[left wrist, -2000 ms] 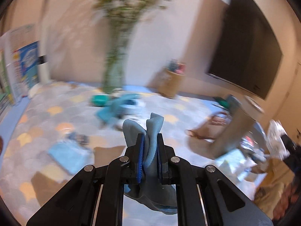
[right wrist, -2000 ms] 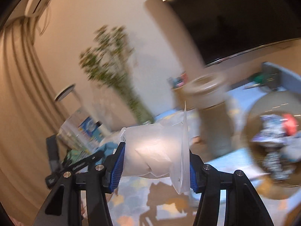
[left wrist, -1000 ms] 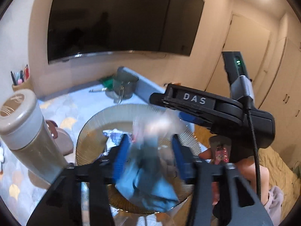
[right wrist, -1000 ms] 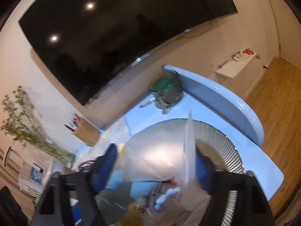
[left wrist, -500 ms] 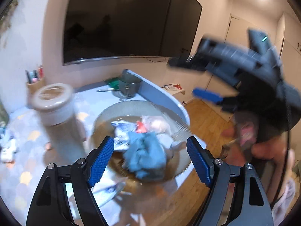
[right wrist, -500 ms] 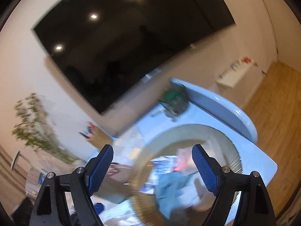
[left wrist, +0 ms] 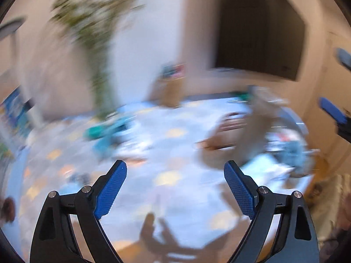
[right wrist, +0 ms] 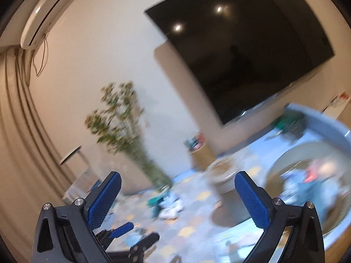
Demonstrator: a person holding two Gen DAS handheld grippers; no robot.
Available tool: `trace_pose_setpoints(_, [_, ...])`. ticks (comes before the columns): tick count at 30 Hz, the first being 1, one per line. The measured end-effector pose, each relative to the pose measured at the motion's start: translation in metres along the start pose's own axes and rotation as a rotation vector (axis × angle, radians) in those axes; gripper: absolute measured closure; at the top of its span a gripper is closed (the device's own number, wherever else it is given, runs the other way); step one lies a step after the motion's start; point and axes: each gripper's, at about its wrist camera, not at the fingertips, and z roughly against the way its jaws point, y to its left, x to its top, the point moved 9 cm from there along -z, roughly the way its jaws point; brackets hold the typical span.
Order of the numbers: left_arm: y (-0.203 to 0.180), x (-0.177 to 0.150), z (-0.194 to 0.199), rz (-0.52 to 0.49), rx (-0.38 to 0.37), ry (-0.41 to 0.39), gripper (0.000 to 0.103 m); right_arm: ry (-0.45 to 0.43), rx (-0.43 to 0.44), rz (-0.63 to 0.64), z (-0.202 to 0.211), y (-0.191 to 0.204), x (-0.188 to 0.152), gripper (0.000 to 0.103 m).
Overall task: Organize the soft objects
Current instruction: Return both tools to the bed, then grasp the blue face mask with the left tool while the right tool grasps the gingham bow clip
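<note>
Both views are blurred by motion. My left gripper [left wrist: 175, 186] is open and empty above the patterned table. My right gripper [right wrist: 177, 195] is open and empty too. The round wire basket [right wrist: 285, 155] sits at the table's right end and holds a blue cloth [right wrist: 316, 188] and other soft items. In the left wrist view the blue cloth [left wrist: 294, 153] shows at the far right. A pile of teal and white soft things [left wrist: 109, 131] lies on the table toward the left; it also shows in the right wrist view [right wrist: 166, 203].
A tall tan canister [right wrist: 221, 179] stands beside the basket. A vase of green branches [right wrist: 140, 153] stands at the back, and a pen holder [right wrist: 199, 153] sits by the wall. A dark TV [right wrist: 241, 43] hangs on the wall. The left gripper [right wrist: 131, 239] shows low in the right wrist view.
Both grippers let go of their loads over the basket, the blue cloth and the white soft item, and opened. Both have since swung left, back toward the table's middle.
</note>
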Motion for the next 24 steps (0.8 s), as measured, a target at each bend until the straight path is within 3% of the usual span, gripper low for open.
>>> trace_pose_setpoints(5, [0.12,-0.047,-0.042,0.098,0.139,0.095,0.013,0.115,0.057,-0.012,-0.072,0.03,-0.067,0.0])
trace_pose_setpoints(9, [0.174,-0.083,-0.077,0.134,0.177,0.197,0.013,0.216,0.086,-0.036,-0.127,0.048,-0.115,0.0])
trace_pose_setpoints(12, [0.196,-0.096,-0.097,0.218,0.123,0.233,0.013,0.294,0.106,-0.051,-0.167,0.062,-0.145,0.0])
trace_pose_setpoints(14, [0.207,-0.098,-0.1,0.238,0.127,0.233,0.013,0.34,0.103,-0.034,-0.189,0.073,-0.164,0.0])
trace_pose_setpoints(19, [0.245,-0.113,-0.085,0.248,0.184,0.253,0.013,0.432,0.092,0.038,-0.226,0.092,-0.201,0.0])
trace_pose_setpoints(22, [0.26,-0.117,-0.074,0.258,0.172,0.248,0.013,0.48,0.068,0.113,-0.251,0.1,-0.228,0.0])
trace_pose_setpoints(24, [0.259,-0.117,-0.068,0.269,0.125,0.23,0.013,0.521,0.049,0.181,-0.269,0.105,-0.251,0.0])
